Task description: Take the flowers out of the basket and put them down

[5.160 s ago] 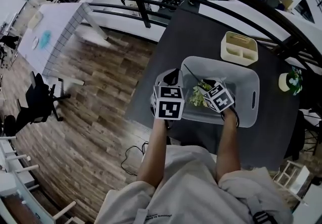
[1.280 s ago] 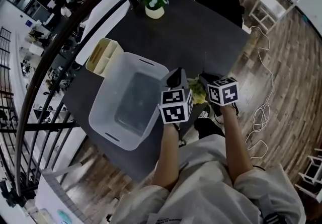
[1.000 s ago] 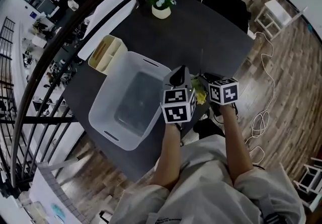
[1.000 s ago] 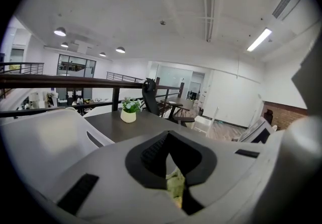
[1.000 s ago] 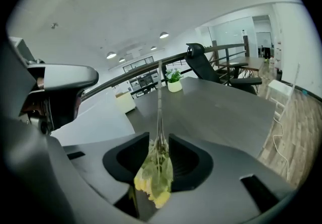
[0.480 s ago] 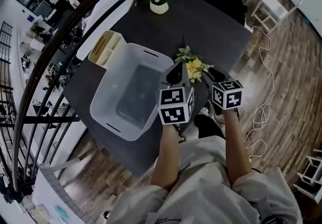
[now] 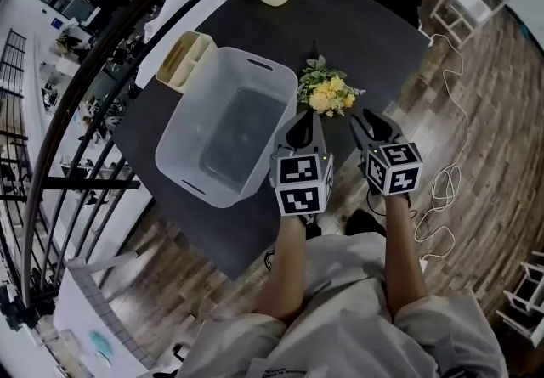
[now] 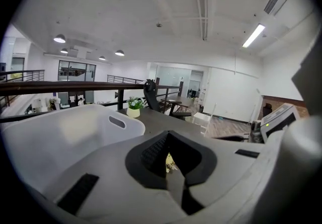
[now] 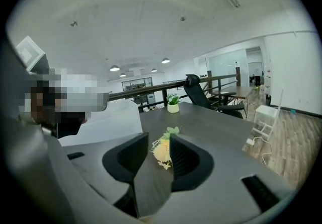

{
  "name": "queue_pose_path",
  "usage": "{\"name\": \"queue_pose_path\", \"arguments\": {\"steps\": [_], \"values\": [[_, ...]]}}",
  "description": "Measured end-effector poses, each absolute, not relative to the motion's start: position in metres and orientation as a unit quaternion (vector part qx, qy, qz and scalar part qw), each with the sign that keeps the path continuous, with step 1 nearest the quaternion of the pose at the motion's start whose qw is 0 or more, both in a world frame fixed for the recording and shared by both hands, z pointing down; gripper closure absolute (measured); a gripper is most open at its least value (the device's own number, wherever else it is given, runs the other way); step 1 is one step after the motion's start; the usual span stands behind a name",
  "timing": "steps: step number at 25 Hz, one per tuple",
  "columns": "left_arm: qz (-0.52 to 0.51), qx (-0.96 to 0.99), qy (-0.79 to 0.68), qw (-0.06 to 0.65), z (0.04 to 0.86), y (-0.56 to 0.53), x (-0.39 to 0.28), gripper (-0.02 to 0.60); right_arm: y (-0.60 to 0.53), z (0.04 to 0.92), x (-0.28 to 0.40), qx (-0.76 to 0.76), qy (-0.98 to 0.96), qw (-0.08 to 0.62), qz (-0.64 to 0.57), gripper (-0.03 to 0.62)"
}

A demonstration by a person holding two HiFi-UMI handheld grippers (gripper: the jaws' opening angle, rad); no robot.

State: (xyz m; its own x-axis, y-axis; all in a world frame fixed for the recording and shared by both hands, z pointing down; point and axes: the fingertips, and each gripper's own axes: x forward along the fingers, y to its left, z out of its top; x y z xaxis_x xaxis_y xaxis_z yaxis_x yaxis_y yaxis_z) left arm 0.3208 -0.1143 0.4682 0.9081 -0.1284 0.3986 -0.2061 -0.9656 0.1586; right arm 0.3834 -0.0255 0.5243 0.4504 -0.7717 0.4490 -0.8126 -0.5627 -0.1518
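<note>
Right gripper (image 7: pixel 367 120) jaws are standing wide apart and empty, having just released; left gripper (image 7: pixel 308 117) jaws are meeting tip to tip on nothing. Flowers (image 7: pixel 327 94) are now lying on the table (image 7: pixel 374 28) just outside the basket (image 7: pixel 183 126), both grippers backing away, so the task is looking done.

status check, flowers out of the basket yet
Left tool shut, empty; right tool open, empty. Flowers lying on table beside basket. Nothing in the way.
</note>
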Motion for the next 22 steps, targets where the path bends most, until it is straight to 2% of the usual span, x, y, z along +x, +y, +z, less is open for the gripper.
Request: {"name": "queue_pose_path", "arguments": {"steps": [16,22], "values": [[0.199,0.953,-0.207,0.097,0.464,-0.075,0.267,0.579,0.007,0.495,0.355,0.789,-0.572,0.072,0.212,0.442],[0.216,0.944,-0.223,0.108,0.481,-0.039,0.249,0.579,0.046,0.508,0.34,0.781,-0.578,0.077,0.224,0.487]]}}
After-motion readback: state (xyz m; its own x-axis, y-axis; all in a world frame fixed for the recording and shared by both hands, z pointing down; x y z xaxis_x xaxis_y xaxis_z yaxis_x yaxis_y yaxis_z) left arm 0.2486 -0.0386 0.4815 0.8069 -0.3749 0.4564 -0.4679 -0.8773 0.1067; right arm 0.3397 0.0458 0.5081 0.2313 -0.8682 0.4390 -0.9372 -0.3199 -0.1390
